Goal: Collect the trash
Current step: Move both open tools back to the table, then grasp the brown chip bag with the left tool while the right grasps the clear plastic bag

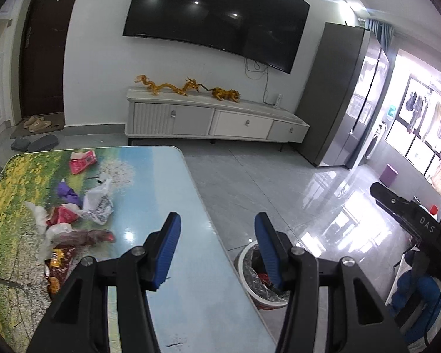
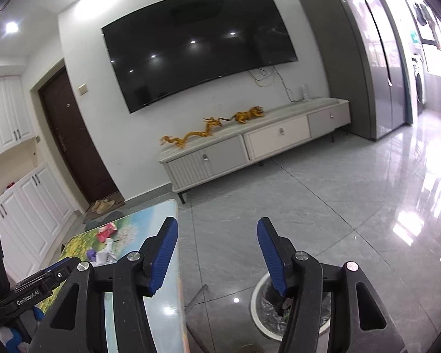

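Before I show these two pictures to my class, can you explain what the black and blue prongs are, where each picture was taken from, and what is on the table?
The prongs are the jaws of two hand-held grippers; a person carries one in each hand. Each picture comes from a camera on one gripper, looking along its fingers. The left gripper and right gripper are both open and hold nothing. On the table lie wrappers and bags: a red packet, purple wrapper, white bag. A lined bin stands on the floor beside it.

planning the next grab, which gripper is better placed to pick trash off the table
Left. The left gripper is open over the table, with the wrappers just beside it. The right gripper, also open, hangs over floor near the bin.
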`<state>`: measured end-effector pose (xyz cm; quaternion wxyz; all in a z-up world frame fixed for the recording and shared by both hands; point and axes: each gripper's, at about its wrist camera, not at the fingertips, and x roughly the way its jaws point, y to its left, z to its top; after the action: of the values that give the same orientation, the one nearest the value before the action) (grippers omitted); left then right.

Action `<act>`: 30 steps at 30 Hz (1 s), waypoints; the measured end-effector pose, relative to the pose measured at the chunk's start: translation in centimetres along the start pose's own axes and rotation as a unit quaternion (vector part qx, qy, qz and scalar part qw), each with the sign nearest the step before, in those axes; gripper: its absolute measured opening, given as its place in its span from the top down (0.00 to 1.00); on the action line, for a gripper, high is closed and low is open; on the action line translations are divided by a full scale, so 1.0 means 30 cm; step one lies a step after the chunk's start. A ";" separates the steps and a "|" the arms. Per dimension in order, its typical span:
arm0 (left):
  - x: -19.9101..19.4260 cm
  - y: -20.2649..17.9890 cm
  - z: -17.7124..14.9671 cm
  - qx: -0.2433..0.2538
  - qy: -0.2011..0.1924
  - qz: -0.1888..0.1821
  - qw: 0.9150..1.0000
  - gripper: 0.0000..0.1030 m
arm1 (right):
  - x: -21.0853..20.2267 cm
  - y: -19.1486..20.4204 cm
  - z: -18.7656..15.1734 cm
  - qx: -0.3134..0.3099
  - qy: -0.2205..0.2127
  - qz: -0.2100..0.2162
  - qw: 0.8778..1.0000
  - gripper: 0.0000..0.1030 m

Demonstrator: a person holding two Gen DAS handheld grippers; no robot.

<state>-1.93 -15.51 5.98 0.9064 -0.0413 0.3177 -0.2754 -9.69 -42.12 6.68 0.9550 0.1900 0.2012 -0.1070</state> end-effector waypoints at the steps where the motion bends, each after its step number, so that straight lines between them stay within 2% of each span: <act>1: -0.024 0.044 -0.001 -0.005 -0.006 0.010 1.000 0.51 | 0.001 0.024 0.006 -0.007 -0.001 0.006 1.000 0.47; 8: -0.101 0.323 -0.052 -0.039 -0.014 0.070 0.997 0.51 | 0.043 0.173 0.007 -0.053 0.007 0.045 0.998 0.46; 14: -0.100 0.546 -0.150 -0.073 0.019 0.115 0.990 0.51 | 0.153 0.285 -0.037 -0.082 0.043 0.096 0.991 0.46; 21: -0.012 0.660 -0.249 -0.102 0.078 0.131 0.983 0.51 | 0.337 0.424 -0.144 -0.113 0.115 0.142 0.977 0.46; 30: 0.120 0.702 -0.282 -0.104 0.120 0.120 0.980 0.51 | 0.575 0.601 -0.301 -0.162 0.204 0.202 0.944 0.46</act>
<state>5.30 1.24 -7.99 0.8787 -0.0634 0.4541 -0.1330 7.74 -24.33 -2.54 0.9131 0.0873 0.3633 0.1633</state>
